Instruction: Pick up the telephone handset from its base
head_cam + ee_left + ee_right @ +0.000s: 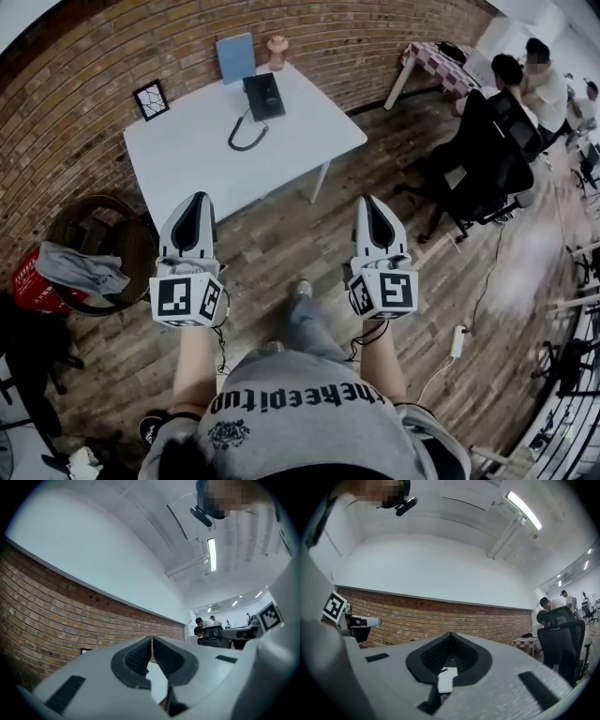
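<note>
A black telephone (263, 96) lies with its handset on the base at the far side of a white table (197, 155), its coiled cord (246, 137) looping toward me. My left gripper (199, 201) and right gripper (369, 202) hover side by side over the wooden floor, short of the table's near edge, both pointing at it. In the left gripper view the gripper (152, 640) has its jaws pressed together with nothing between them. The right gripper (450, 636) also shows its tips meeting, empty. A strip of the white table (446, 680) shows below them.
A blue board (235, 58), a small brown vase (277, 52) and a framed picture (151, 99) stand by the brick wall. A round basket chair (112, 246) with grey cloth stands left. A black office chair (487, 159) and seated people are at the right; a power strip (457, 342) lies on the floor.
</note>
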Demonstrator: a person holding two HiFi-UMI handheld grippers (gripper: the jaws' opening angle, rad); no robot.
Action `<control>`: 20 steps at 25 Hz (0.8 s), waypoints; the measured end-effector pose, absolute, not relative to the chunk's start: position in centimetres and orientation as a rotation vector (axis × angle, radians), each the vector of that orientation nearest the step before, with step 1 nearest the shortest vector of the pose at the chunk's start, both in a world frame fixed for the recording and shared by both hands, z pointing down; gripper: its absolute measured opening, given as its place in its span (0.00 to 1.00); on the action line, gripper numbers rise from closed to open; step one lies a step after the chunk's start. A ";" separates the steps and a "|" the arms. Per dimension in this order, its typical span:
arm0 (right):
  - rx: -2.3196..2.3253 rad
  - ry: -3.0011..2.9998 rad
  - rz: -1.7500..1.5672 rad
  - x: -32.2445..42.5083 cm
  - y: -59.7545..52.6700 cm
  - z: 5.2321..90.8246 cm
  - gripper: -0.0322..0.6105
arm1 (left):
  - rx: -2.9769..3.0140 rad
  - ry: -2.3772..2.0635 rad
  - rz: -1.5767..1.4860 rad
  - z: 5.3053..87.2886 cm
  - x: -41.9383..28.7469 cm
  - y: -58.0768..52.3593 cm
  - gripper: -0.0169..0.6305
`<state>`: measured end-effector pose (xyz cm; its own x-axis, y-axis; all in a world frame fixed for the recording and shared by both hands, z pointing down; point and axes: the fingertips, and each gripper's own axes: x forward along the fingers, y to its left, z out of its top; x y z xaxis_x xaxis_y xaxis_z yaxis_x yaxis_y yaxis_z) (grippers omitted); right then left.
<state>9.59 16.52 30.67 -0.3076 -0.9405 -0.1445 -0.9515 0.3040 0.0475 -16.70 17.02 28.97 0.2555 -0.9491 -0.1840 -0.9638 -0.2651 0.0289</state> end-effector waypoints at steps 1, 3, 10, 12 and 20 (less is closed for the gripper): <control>-1.785 2.466 0.187 9.7 15.4 30.6 0.05 | -2.410 1.854 0.253 28.8 -16.6 16.1 0.05; -1.774 2.469 0.186 10.1 13.2 30.6 0.05 | -2.394 1.859 0.266 28.9 -16.5 14.0 0.05; -1.732 2.489 0.208 11.7 5.9 29.1 0.05 | -2.364 1.874 0.292 28.2 -14.7 7.4 0.05; -1.714 2.498 0.210 12.3 3.9 28.7 0.05 | -2.358 1.899 0.281 27.5 -14.0 5.8 0.05; -1.642 2.515 0.216 14.2 -3.8 27.8 0.05 | -2.296 1.958 0.277 26.2 -12.1 -0.5 0.05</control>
<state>14.18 -3.80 27.84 -0.3997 -0.8975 -0.1864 -0.9162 0.3978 0.0488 -12.13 -0.46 26.22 0.1509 -0.9659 -0.2102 -0.9863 -0.1613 0.0334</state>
